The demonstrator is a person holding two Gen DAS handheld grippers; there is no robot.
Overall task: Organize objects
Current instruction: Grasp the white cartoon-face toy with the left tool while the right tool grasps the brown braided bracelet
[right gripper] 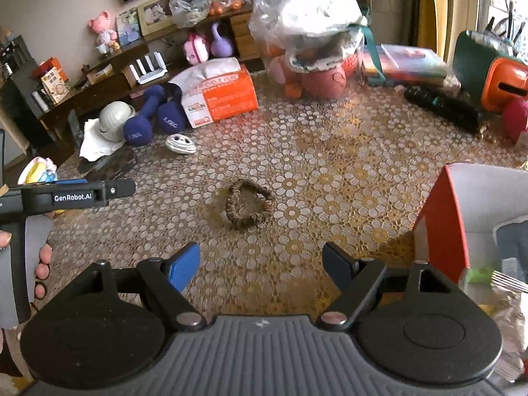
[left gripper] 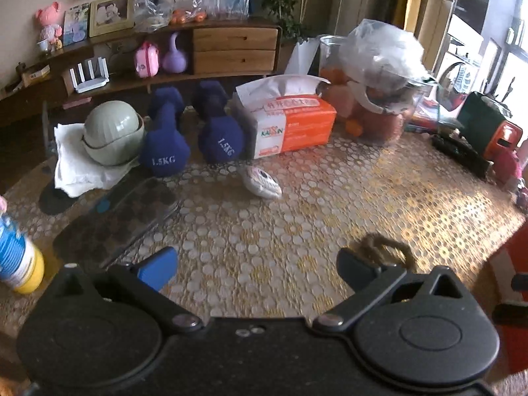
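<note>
A brown hair scrunchie (right gripper: 246,207) lies on the patterned tablecloth (right gripper: 330,151) in the middle of the table. My right gripper (right gripper: 260,269) is open and empty, just short of the scrunchie. In the left wrist view the scrunchie (left gripper: 384,250) lies by the right finger of my left gripper (left gripper: 255,267), which is open and empty. The left gripper (right gripper: 122,187) also shows at the left of the right wrist view. A red box (right gripper: 442,217) with white inside stands at the right and holds several items.
At the back stand two blue dumbbells (left gripper: 184,132), an orange tissue box (left gripper: 290,122), a green ball-shaped container (left gripper: 112,132) on a white cloth, and a plastic bag of goods (left gripper: 379,76). A small white oval object (left gripper: 262,181) and a dark flat case (left gripper: 122,217) lie nearer. A blue-and-yellow bottle (left gripper: 18,257) stands at left.
</note>
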